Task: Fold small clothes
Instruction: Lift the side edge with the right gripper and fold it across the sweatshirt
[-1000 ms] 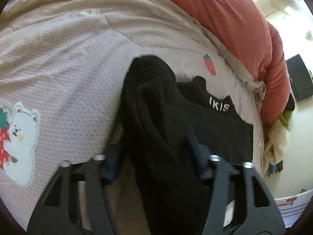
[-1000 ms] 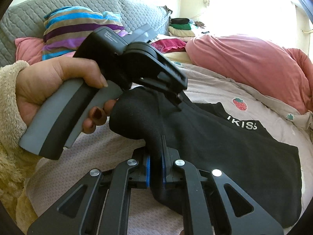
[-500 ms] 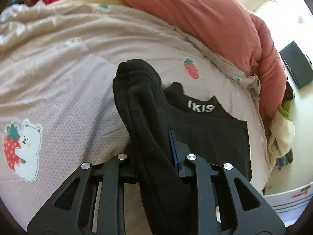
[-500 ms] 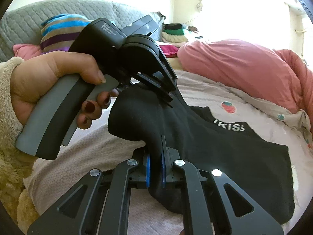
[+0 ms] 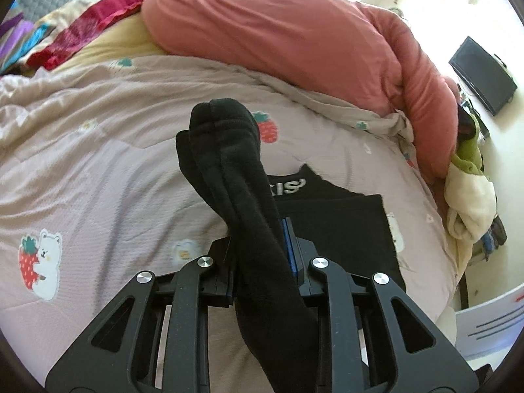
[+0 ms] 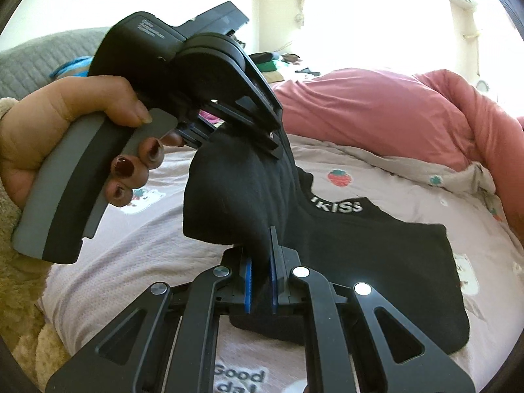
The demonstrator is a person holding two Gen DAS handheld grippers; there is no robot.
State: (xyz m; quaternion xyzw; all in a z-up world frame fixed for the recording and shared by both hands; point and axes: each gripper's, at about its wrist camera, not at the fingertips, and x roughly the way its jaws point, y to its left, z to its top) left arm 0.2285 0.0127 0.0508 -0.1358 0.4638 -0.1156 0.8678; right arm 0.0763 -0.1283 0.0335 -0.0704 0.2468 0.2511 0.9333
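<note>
A black garment with white lettering lies partly on the pale pink bedspread. One thick, bunched end is lifted off the bed. My left gripper is shut on this raised fold, which sticks up past the blue pads. In the right wrist view a hand holds the left gripper above the same fold. Lower down, my right gripper is shut on the black fabric. The flat part trails off to the right on the bedspread.
A red-pink duvet is heaped along the far side of the bed. Striped pillows lie at the far left. A pile of clothes hangs off the right edge, above a white box. A grey padded headboard stands behind.
The left gripper's jaws, wide apart a second ago, have shut on the black fold. Both grippers have risen, drawing that end of the garment up off the bed.
</note>
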